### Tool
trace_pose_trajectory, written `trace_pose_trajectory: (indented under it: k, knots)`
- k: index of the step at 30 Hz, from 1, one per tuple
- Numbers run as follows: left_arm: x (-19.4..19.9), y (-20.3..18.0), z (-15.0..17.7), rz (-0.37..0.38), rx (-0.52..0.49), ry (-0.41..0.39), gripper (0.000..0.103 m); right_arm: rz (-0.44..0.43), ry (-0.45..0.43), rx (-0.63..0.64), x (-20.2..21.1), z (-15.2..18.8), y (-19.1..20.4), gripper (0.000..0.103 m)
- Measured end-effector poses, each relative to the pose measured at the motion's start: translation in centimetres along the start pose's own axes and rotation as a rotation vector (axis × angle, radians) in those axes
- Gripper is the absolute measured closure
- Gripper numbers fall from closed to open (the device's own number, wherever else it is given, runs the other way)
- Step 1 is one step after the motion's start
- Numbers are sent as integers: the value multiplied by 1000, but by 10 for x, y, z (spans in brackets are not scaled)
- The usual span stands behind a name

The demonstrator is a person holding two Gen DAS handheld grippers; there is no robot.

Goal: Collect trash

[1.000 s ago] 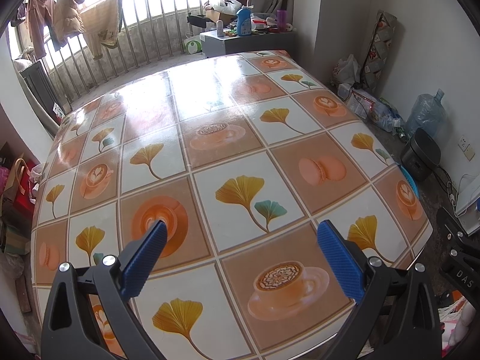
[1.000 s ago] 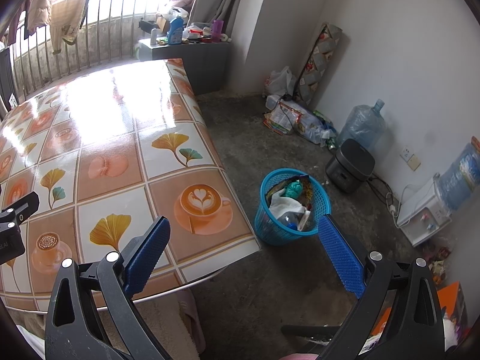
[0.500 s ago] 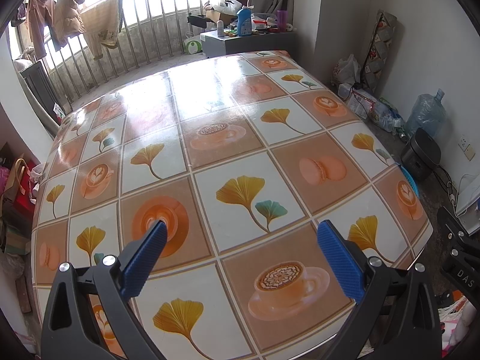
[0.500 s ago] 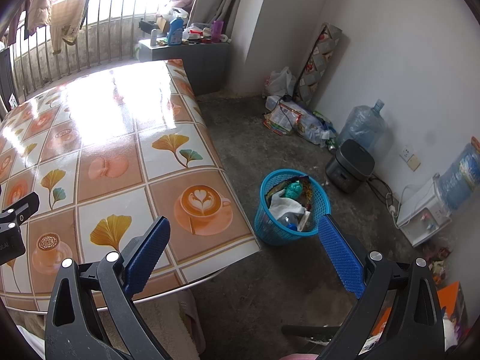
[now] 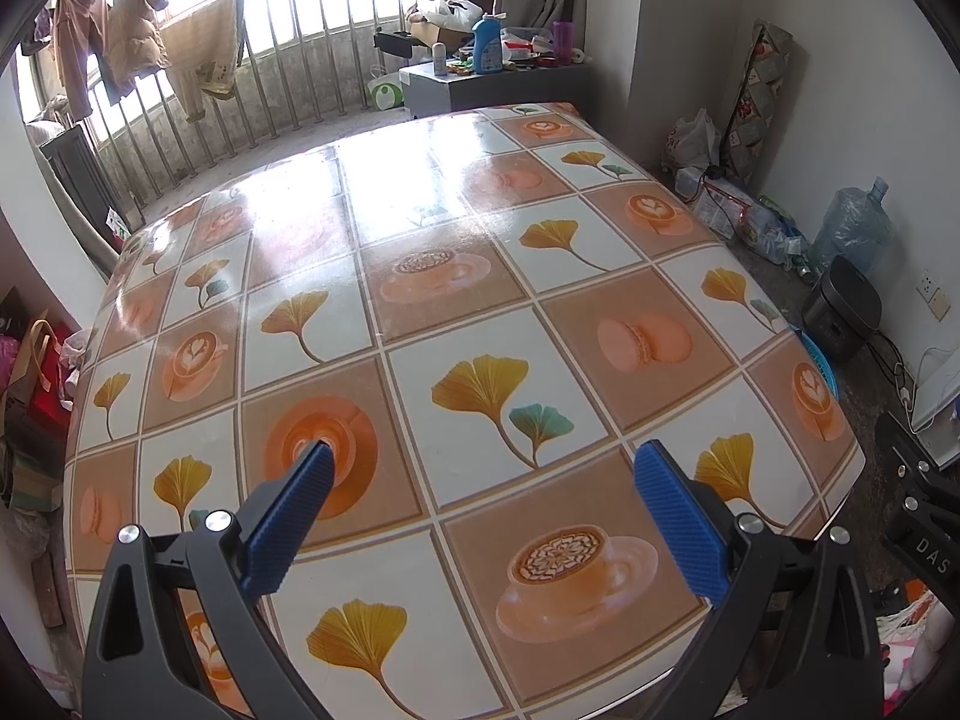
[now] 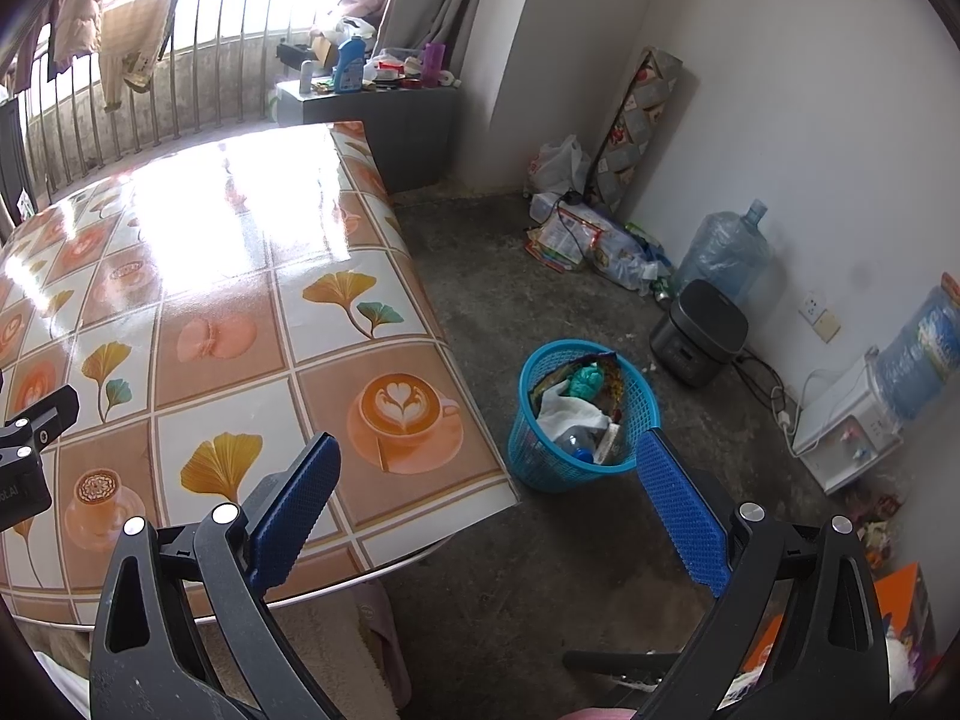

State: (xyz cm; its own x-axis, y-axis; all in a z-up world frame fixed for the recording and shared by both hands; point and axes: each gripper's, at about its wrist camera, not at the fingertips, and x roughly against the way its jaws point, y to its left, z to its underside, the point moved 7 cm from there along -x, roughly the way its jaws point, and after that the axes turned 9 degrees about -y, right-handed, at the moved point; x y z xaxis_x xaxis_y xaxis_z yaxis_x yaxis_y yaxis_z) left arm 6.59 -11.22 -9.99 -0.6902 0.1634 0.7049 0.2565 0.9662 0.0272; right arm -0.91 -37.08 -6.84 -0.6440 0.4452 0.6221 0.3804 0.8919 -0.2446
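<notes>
Trash is nowhere on the surface in the left wrist view: the glossy counter [image 5: 480,312], covered in an oilcloth printed with ginkgo leaves and coffee cups, lies bare from near edge to far edge. The left tool [image 5: 480,510] hangs above it with its blue ribbed pads spread wide and nothing between them. Beyond the counter stand a window railing with hung clothes [image 5: 138,18] and a grey cabinet [image 5: 480,90] crowded with bottles.

From the right wrist view, the trash sits in a round blue plastic mesh basket [image 6: 540,456] on the grey concrete floor [image 6: 528,570] just beside the counter's corner: crumpled white paper, a green wad, wrappers and a bottle. The right tool [image 6: 486,480] is likewise gaping and empty, above the counter's edge. More bags and packets [image 6: 594,240] lie along the white wall, near a large clear water jug [image 6: 720,252] and a black cooker [image 6: 699,330].

Collecting looks finished, or nearly so; any next move would call for finding loose litter, perhaps that by the wall.
</notes>
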Motion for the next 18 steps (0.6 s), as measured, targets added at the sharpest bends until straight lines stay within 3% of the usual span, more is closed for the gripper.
trace_pose_trajectory:
  k: [18]
  knots:
    - [0, 1, -1, 2, -2, 2, 5, 1, 0, -2, 1, 0, 1, 8]
